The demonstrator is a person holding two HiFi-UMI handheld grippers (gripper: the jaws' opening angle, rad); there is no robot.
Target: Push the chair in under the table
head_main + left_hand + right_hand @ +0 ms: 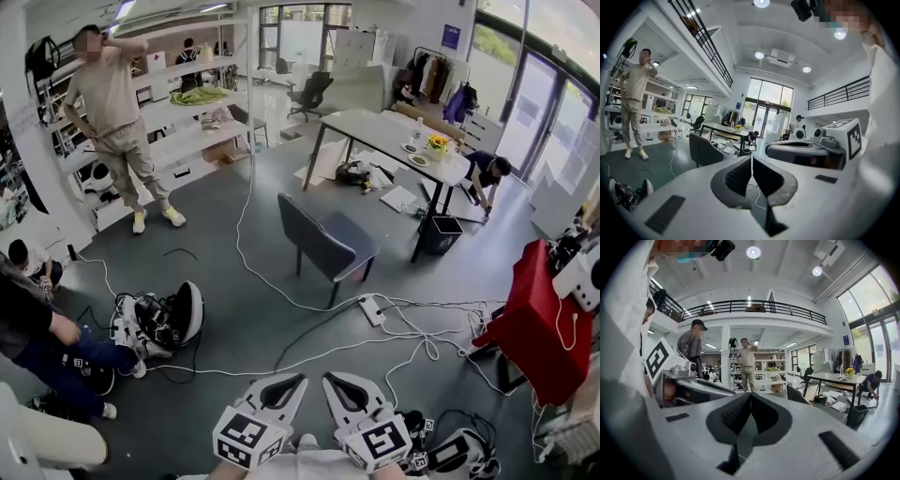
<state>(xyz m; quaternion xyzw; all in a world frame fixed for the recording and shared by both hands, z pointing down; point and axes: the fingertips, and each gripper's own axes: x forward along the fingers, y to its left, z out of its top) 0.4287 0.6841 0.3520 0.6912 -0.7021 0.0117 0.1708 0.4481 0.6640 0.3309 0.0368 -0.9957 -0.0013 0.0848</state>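
Both jaws shut, nothing held.
Left gripper (296,382) and right gripper (331,380) side by side, tilted slightly down toward chair (323,239); chair stands apart from tabletop (370,127).

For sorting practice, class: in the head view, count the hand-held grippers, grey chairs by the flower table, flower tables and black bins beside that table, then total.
Hand-held grippers: 2, the left hand-held gripper and the right hand-held gripper
Grey chair: 1
Table with flowers: 1
Black bin: 1
Total: 5
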